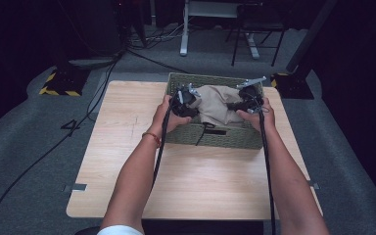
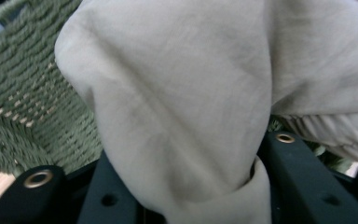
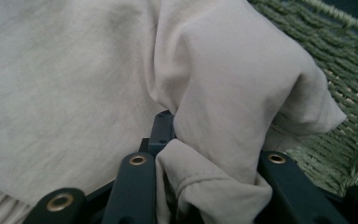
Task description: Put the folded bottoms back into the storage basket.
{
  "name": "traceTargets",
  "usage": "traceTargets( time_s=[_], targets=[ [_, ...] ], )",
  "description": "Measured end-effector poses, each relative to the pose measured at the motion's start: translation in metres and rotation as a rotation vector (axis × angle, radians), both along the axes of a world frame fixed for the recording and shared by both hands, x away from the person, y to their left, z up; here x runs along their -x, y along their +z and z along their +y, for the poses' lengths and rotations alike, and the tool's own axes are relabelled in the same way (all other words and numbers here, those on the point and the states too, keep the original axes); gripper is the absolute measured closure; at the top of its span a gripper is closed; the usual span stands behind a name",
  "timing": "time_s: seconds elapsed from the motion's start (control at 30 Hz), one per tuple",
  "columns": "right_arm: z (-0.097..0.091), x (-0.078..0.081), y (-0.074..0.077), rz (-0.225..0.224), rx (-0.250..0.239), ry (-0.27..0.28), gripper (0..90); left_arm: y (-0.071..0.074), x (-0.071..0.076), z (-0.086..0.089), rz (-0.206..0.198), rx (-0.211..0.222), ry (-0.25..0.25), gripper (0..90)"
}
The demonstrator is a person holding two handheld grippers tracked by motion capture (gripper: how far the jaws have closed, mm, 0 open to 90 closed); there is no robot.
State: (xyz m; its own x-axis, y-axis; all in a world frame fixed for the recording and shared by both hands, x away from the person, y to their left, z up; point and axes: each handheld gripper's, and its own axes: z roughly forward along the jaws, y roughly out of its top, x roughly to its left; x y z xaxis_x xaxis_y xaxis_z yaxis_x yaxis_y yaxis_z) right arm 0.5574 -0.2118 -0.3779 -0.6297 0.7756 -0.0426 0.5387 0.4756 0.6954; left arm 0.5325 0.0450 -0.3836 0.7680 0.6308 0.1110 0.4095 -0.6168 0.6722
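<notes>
A beige cloth (image 1: 218, 105) lies bunched in a green woven basket (image 1: 225, 139) at the far side of the wooden table (image 1: 191, 181). My left gripper (image 1: 192, 98) is at the cloth's left end and my right gripper (image 1: 240, 100) at its right end, both over the basket. In the left gripper view a thick fold of the cloth (image 2: 182, 84) fills the gap between the black jaws of the left gripper (image 2: 186, 186), with the basket wall (image 2: 23, 93) behind. In the right gripper view the right gripper (image 3: 209, 177) pinches a gathered fold of cloth (image 3: 65, 84) beside the basket weave (image 3: 349, 84).
Bare wood stretches from the basket to the table's near edge. Black cables (image 1: 159, 147) trail from both grippers along the forearms. Beyond the table lie grey carpet, floor cables, a black-and-yellow base (image 1: 61, 83) and white desk legs (image 1: 183, 34).
</notes>
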Motion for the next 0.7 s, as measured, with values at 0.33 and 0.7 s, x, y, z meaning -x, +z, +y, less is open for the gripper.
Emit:
traceTargets(
  time_s=[0.33, 0.7],
  targets=[
    [0.004, -0.002, -0.007, 0.066, 0.116, 0.001, 58.9, -0.006, 0.000, 0.011, 0.023, -0.087, 0.040, 47.5],
    [-0.004, -0.004, -0.013, 0.108, 0.240, -0.074, 32.2, -0.010, 0.002, 0.032, 0.039, -0.081, 0.093, 26.3]
  ],
)
